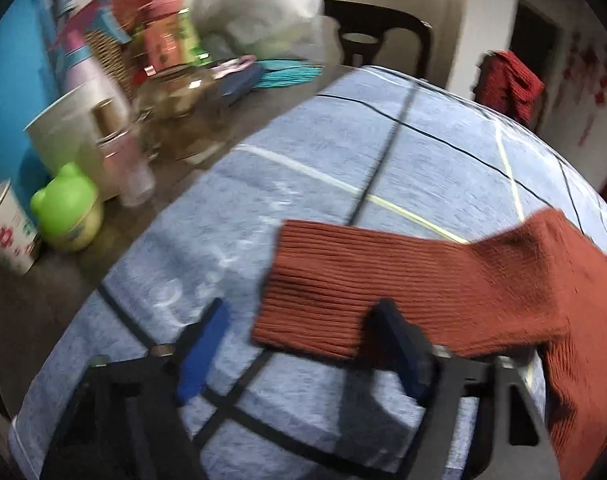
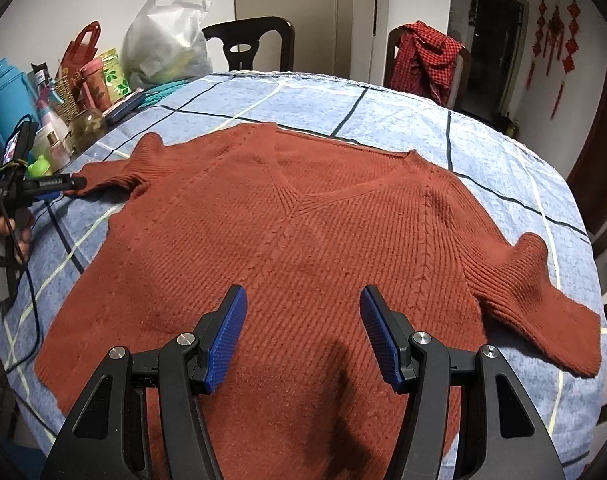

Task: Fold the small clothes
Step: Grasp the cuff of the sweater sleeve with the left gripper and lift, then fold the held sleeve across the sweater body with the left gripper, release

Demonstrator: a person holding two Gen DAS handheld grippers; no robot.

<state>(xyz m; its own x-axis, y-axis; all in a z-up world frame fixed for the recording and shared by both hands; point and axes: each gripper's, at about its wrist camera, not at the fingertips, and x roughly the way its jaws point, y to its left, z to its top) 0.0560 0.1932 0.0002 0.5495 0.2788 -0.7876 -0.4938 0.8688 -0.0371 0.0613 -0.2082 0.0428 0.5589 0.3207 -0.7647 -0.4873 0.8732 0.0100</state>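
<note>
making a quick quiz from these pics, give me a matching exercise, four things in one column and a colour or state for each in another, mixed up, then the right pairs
Things:
1. sweater
2. right gripper
3. plastic bag
4. left gripper

Colour or state:
A. white, standing at the far side of the table
B. open at the cuff of a sleeve
C. rust red, spread flat, front up
D. open above the lower middle of the sweater, holding nothing

Pairs: 1-C, 2-D, 3-A, 4-B
</note>
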